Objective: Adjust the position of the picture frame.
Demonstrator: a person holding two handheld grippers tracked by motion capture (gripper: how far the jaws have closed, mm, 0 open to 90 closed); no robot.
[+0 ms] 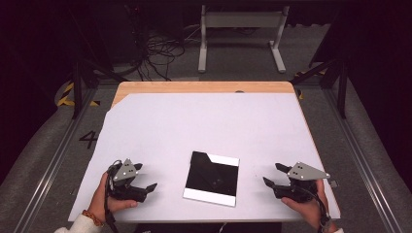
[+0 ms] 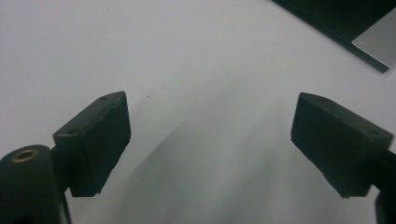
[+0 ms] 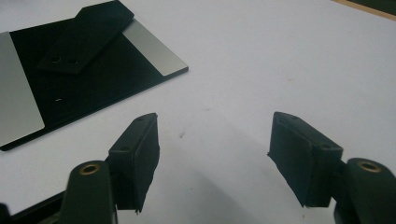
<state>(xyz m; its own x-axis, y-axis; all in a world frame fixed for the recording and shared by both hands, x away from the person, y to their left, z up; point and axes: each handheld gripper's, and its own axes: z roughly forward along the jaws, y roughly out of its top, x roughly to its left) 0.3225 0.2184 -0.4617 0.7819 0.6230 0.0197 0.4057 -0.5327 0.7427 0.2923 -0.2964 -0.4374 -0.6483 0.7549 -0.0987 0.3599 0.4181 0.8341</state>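
Both hands are low at the near edge of the bench [image 1: 160, 87], which is covered by a white sheet [image 1: 204, 126] with a strip of bare wood showing along the far side. The left hand-held gripper [image 1: 142, 178] sits near the front left corner, jaws spread wide and nothing between them; in the left gripper view its two black pads [image 2: 95, 142] stand far apart over plain white sheet. The right hand-held gripper [image 1: 273, 175] mirrors it at the front right, jaws just as wide and equally empty, pointing in toward the middle. Between the two, and well apart from both, lies a flat black panel [image 1: 212, 177] (with pale silvery strips along its near and far ends), resting flat on the sheet, slightly turned. The right gripper view catches it up close [image 3: 84, 88]: a smaller black piece [image 3: 86, 37] with two small holes lies across its top. Beyond the bench, a white metal frame [image 1: 240, 34] and a tangle of cables [image 1: 160, 53] sit on the grey floor.
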